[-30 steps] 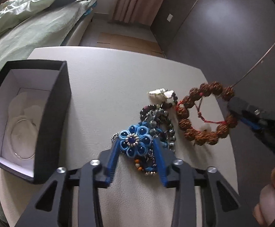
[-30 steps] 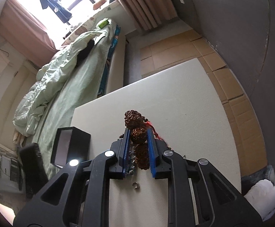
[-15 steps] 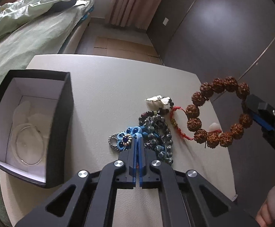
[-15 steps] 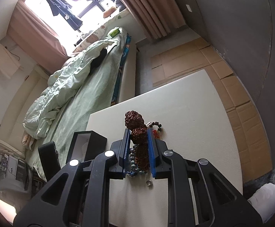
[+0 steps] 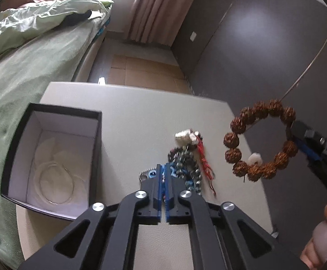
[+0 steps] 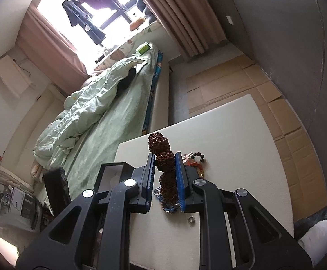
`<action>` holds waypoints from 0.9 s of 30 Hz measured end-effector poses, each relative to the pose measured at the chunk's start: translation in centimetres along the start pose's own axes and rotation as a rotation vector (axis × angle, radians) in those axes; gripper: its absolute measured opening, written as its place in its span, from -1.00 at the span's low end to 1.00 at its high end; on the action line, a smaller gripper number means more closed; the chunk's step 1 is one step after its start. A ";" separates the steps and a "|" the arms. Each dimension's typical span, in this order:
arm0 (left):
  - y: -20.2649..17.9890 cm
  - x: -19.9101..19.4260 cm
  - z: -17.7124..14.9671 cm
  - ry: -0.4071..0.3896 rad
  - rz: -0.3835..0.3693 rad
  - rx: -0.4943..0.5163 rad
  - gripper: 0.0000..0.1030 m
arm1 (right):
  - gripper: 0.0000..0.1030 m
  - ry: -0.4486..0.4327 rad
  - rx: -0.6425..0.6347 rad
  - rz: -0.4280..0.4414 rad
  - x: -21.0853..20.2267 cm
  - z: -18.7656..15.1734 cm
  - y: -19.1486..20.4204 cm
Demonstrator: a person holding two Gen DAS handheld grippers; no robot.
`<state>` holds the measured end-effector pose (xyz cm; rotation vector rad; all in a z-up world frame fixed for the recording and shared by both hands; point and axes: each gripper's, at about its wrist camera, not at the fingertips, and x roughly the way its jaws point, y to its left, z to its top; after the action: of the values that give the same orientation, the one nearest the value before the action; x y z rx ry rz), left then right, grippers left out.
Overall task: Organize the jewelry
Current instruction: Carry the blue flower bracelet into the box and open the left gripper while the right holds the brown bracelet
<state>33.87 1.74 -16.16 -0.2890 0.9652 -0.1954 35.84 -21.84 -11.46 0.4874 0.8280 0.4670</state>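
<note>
Right gripper [image 6: 165, 175] clamped on brown seed-bead bracelet [image 5: 261, 140] hanging in air beside white table [image 5: 129, 117], left gripper [image 5: 162, 174] with jaws opening, blue flower piece [image 5: 151, 174] between them, jewelry pile [image 5: 189, 164] beneath, open black box [image 5: 51, 162] left of pile.

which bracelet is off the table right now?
The brown seed-bead bracelet, hanging in the air from the right gripper. The blue flower piece and dark bead strands lie heaped on the table.

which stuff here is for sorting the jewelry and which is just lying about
Job:
- brown seed-bead bracelet, held in the right claw
- tangled jewelry pile, left claw opening there
- black gift box
- small ring

Lying about:
- green bedding
- curtains
- floor cardboard
</note>
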 end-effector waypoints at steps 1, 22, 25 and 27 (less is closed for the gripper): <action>-0.2 0.3 -0.1 0.005 0.003 0.007 -0.61 | -0.64 0.002 0.005 -0.011 0.2 0.0 -0.1; -0.6 5.9 -1.1 0.086 0.080 0.112 -0.66 | -0.64 0.036 0.052 -0.062 1.6 0.3 -3.1; -0.3 5.3 -0.5 0.075 0.065 0.091 -0.78 | -0.64 0.041 0.046 -0.061 1.7 0.2 -2.9; -0.1 4.4 -0.2 0.057 0.053 0.085 -0.79 | -0.64 0.041 0.043 -0.059 1.6 0.2 -2.9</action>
<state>36.14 0.36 -19.70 -0.1809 1.0172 -0.1967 37.54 -23.25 -13.93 0.4925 0.8909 0.4062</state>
